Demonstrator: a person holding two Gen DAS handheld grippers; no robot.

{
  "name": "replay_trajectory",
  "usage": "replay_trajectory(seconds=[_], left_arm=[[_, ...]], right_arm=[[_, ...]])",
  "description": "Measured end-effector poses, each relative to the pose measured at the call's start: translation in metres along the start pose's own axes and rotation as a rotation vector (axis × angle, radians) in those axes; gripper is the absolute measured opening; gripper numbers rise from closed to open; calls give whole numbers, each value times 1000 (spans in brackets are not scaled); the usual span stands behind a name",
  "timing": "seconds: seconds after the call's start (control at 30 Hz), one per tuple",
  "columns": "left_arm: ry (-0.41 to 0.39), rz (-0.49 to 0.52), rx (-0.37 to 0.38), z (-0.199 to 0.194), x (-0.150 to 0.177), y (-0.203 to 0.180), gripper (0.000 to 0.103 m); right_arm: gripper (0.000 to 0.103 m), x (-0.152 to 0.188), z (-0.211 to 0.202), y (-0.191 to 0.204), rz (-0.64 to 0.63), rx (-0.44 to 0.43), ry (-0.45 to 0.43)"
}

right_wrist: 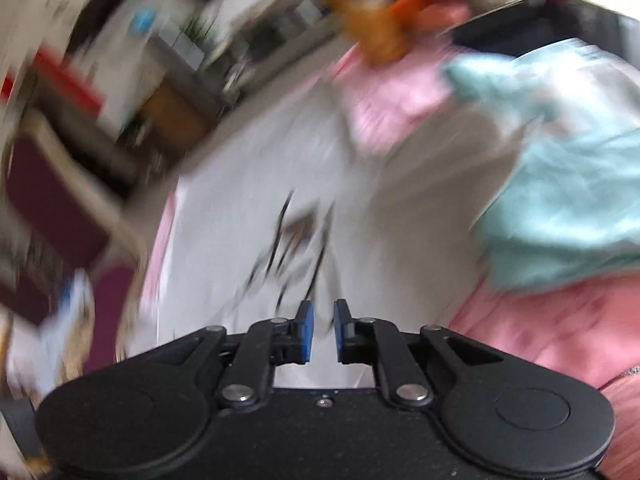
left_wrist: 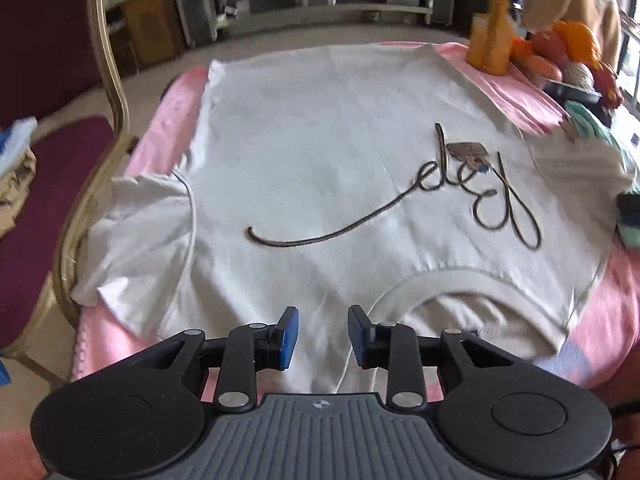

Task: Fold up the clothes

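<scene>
A white T-shirt [left_wrist: 312,152] with dark script lettering [left_wrist: 472,188] lies spread flat on a pink cloth [left_wrist: 520,92], neckline [left_wrist: 452,280] nearest me, a small tag [left_wrist: 468,150] on the chest. My left gripper [left_wrist: 323,334] is open and empty, just above the shirt's near shoulder, left of the neckline. In the blurred right wrist view the shirt [right_wrist: 248,200] lies ahead. My right gripper [right_wrist: 323,328] is open with a narrow gap, empty, over the shirt's near edge.
A maroon chair with a gold frame [left_wrist: 108,60] stands at the left. A mint garment [right_wrist: 568,184] lies on the right. Orange and red plush toys [left_wrist: 560,48] and a yellow post [left_wrist: 492,20] sit at the far right corner.
</scene>
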State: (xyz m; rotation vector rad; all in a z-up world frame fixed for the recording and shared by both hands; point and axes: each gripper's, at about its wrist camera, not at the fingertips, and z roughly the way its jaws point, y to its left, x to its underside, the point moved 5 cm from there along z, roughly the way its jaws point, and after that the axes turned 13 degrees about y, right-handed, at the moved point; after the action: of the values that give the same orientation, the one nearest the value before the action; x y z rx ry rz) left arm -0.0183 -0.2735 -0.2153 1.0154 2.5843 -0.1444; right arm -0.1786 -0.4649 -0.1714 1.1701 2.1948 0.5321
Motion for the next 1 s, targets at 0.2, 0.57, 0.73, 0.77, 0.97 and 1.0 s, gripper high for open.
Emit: replay_trajectory(seconds=[0.2,0.57,0.73,0.77,0.97,1.0], left_arm=[[15,-12,74,6,-23,-16,32],[17,4,58,25,-8,-13,34],[8,10,58,25,-6,-14,34],[7,12,57,25,-6,-14,34],[-2,16,46,25,-5,-14,35],[-4,16,43,25,-5,-14,35]], right_arm=[[22,-46,-20,-61,269,21,-108],[25,-78,-10,-124,499,72,-217],[24,-80,-7,-131,540,19,-220],[24,-80,-7,-129,529,23,-218],[14,-82,-7,-118,459,78,-229],[14,-83,-8,-117,447,86,-239]])
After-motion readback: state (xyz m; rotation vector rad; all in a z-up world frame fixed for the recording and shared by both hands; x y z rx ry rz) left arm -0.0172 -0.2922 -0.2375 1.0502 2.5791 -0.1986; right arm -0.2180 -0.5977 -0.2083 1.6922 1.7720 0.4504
